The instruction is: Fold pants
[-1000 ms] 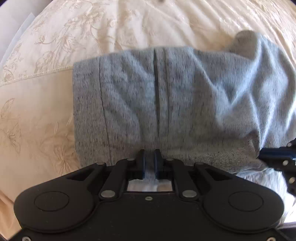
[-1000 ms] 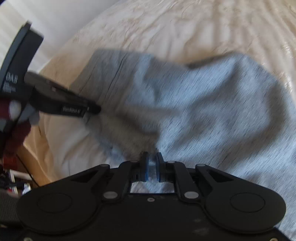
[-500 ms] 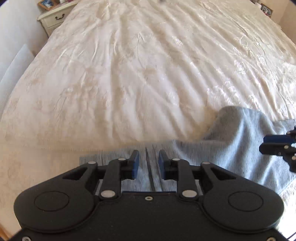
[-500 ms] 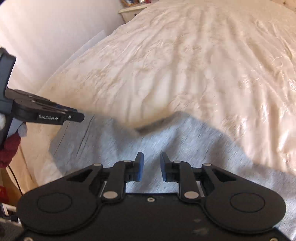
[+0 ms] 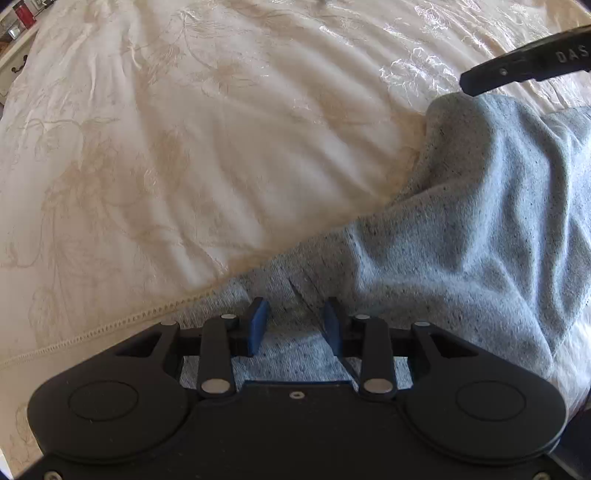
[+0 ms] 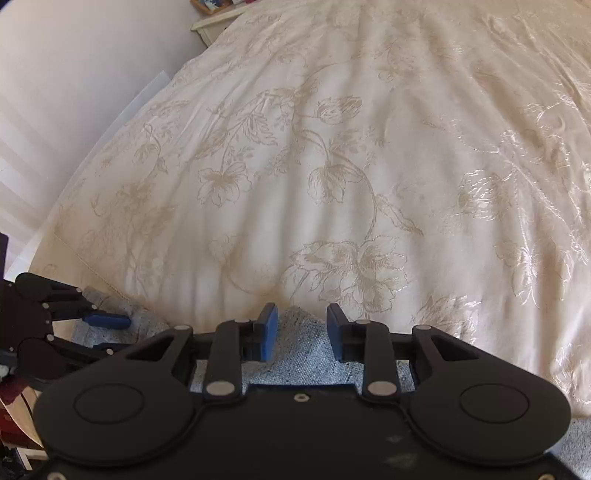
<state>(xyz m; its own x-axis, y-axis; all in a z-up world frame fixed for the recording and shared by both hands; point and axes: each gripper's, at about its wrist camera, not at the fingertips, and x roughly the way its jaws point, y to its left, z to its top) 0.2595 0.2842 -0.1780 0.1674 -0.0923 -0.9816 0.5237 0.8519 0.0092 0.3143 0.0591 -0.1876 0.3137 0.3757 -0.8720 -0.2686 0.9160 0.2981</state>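
Note:
Grey knit pants [image 5: 480, 221] lie rumpled on the cream floral bedspread [image 5: 184, 147], bunched into a raised fold at the right of the left wrist view. My left gripper [image 5: 295, 323] hangs over their near edge, its jaws opening; cloth lies below the blue pads, not pinched. My right gripper [image 6: 301, 328] hovers over another part of the pants [image 6: 303, 350], jaws also opening and holding nothing. A black finger [image 5: 517, 70] of the right gripper pokes in above the raised fold. The left gripper [image 6: 120, 334] shows at the left edge of the right wrist view.
The bedspread [image 6: 332, 166] stretches far ahead of both grippers. A white wall [image 6: 74, 92] runs along the bed's left side, with a pale nightstand [image 6: 210, 22] at the far corner. A hemstitched seam [image 5: 110, 328] crosses the cover near the left gripper.
Both grippers were shut on the grey cloth a second ago; both have let go and their jaws now stand apart. Both have swung away, so much more bedspread shows ahead.

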